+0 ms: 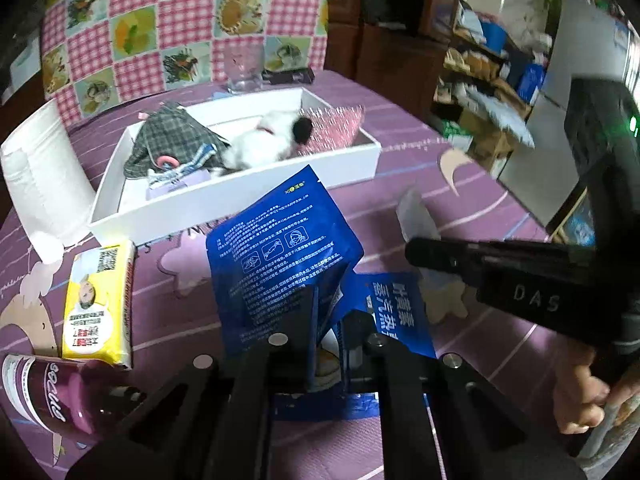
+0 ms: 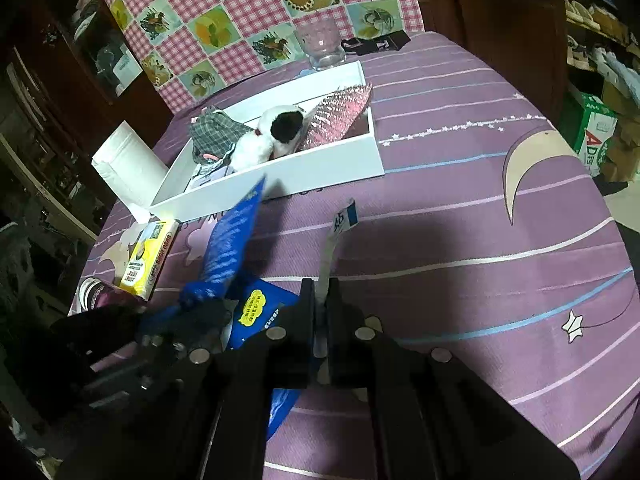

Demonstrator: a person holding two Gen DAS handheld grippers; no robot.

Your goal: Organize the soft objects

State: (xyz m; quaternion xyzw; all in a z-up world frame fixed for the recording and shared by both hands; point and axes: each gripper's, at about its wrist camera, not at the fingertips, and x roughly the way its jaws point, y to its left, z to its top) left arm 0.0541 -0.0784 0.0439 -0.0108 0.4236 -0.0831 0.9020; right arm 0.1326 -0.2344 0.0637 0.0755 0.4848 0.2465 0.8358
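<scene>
At twelve o'clock on the purple cloth (image 2: 460, 208), a white tray (image 1: 240, 196) lies slantwise, and in it sit a plaid cloth (image 1: 172, 140) at its nine o'clock end, a white plush with a black patch (image 1: 264, 142) in the middle, and a pink sparkly pouch (image 1: 332, 128) leaning over the rim at three o'clock; a small striped item and a lilac piece lie under the plaid, too jumbled to name. Behind the tray stands a glass (image 2: 322, 46). Just at the tray's nine o'clock stands a paper roll (image 1: 44, 176), and at seven o'clock lies a yellow tissue pack (image 1: 100, 300) with a dark purple tube (image 1: 44, 392) beside it. The left gripper (image 1: 328, 320) is closed on a blue packet (image 1: 276, 248), which rises tilted toward the tray's near wall, apart from it. A second blue packet (image 1: 396, 312) lies flat beneath. The right gripper (image 2: 320, 292) is pinched tight on a thin white strip (image 2: 334, 240) that stands up from its fingers.
</scene>
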